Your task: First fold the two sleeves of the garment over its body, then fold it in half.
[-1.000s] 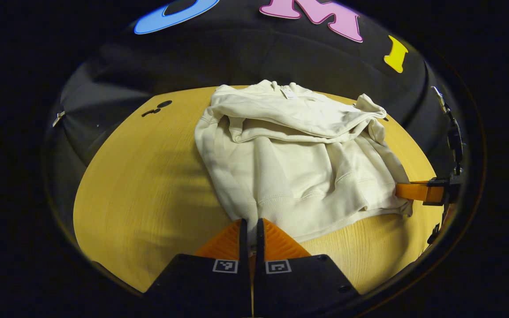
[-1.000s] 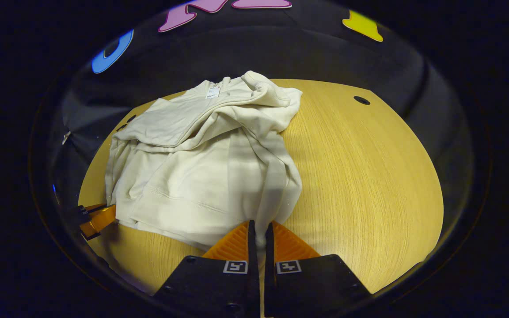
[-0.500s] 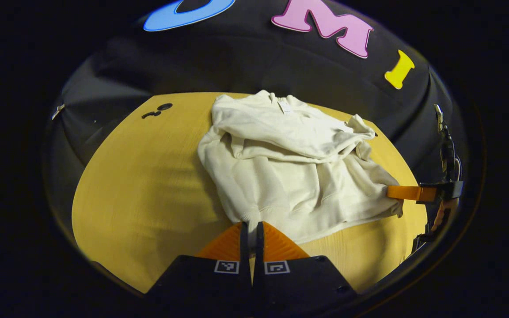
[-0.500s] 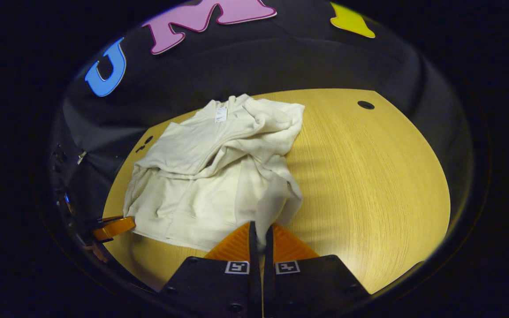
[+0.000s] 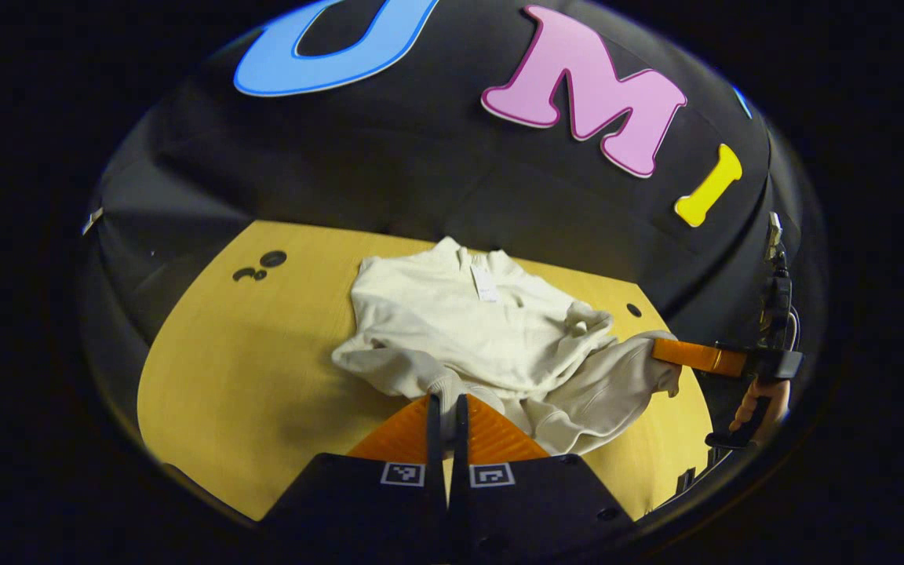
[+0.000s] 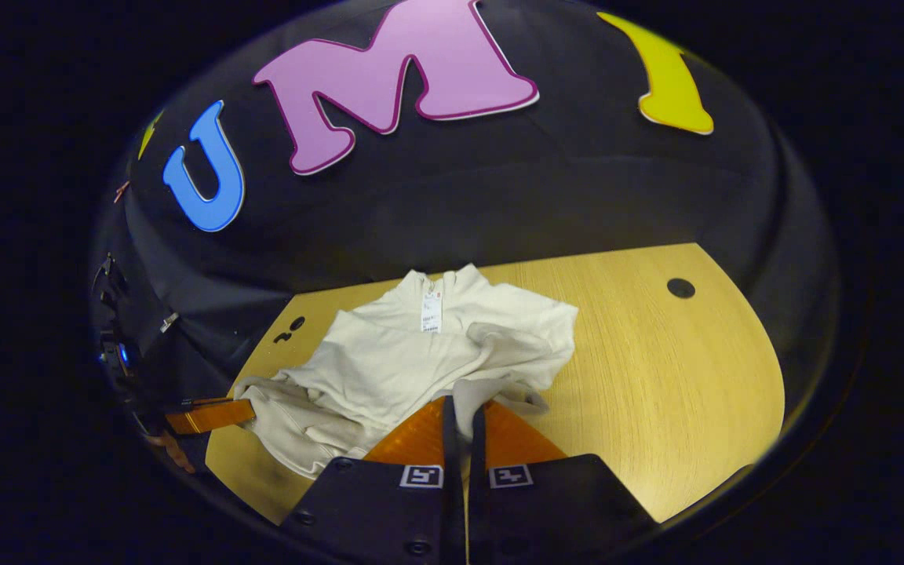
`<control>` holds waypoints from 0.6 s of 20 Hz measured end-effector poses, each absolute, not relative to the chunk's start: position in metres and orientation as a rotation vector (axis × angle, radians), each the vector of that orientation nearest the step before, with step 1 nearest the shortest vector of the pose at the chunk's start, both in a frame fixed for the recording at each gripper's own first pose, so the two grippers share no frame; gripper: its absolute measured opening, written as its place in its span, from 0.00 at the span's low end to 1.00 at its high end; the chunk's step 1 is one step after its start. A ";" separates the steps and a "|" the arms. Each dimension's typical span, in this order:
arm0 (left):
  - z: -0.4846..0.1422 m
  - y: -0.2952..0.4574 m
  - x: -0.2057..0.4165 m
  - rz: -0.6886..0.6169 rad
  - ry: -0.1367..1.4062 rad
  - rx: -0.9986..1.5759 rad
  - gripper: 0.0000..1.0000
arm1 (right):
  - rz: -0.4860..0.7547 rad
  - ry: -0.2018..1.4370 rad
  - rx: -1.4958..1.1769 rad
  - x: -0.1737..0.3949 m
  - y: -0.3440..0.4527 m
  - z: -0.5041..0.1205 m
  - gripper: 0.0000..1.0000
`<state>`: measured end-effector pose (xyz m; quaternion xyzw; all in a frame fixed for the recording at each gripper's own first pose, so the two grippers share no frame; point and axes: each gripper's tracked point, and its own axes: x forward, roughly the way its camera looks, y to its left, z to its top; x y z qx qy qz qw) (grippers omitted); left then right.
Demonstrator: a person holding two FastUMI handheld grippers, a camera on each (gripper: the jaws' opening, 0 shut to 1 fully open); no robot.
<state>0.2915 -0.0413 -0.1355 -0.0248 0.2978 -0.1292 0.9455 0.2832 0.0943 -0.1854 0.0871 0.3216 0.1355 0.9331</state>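
Dim booth, light seemingly from above; table [image 5: 248, 369] bright, soft shadows, strong fisheye bending at edges.

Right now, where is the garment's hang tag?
In the right gripper view, the hang tag hangs at the garment's collar, on the far side toward the booth wall, above the right gripper.

No legible text anywhere. White tag [image 6: 431, 311] at neck of the cream garment [image 6: 389, 369] has print but too small/blurred to read; same tag [image 5: 483, 282] on the garment [image 5: 468, 329] in left gripper view, also unreadable. Small square black-and-white coded markers [image 5: 400, 473] sit on left claw body, one per finger mount; same kind [image 6: 421, 475] on right claw body: patterns only, no letters or nos. No brand, no nos., no signs on the desk [image 6: 656, 369].
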 end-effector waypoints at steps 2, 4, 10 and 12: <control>-0.117 -0.045 0.312 -0.274 0.581 -0.043 0.06 | 0.305 0.626 0.170 0.303 0.106 -0.171 0.06; -0.096 -0.052 0.336 -0.282 0.551 -0.043 0.02 | 0.320 0.591 0.141 0.325 0.113 -0.159 0.06; -0.057 -0.055 0.423 -0.290 0.468 -0.058 0.06 | 0.302 0.492 0.085 0.405 0.119 -0.136 0.06; -0.056 -0.050 0.455 -0.280 0.456 -0.060 0.06 | 0.281 0.473 0.089 0.431 0.116 -0.136 0.06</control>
